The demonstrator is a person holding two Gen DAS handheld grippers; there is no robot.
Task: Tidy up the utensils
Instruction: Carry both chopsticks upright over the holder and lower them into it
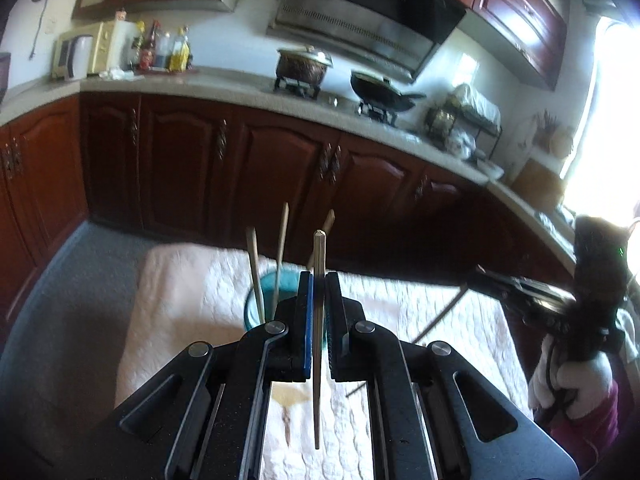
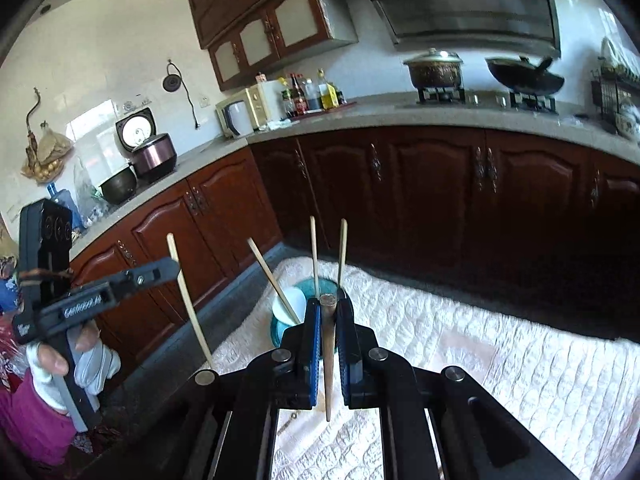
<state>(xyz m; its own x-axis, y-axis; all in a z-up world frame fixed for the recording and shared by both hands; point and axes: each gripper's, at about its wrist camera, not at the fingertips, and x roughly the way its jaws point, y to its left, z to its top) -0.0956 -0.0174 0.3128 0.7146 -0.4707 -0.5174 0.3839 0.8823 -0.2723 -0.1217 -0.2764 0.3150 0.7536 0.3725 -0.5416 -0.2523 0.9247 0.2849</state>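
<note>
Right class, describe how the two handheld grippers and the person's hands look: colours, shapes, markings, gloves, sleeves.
Both grippers are black, with angular linkage arms joined by round silver pivot pins. The left gripper and right gripper each show blue pad faces on flat, parallel fingers. Seen from the right wrist view, the left gripper body carries white lettering, too blurred to read. The left hand wears a white glove with bare fingertips and a magenta sleeve.

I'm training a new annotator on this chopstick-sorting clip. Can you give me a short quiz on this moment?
1. True or false: the left gripper is shut on a chopstick.
2. How many chopsticks already stand in the teal cup, per the right wrist view?
3. The right gripper holds: A) a spoon B) a chopstick C) nothing.

Key: 1 true; 2 three; 3 B.
</note>
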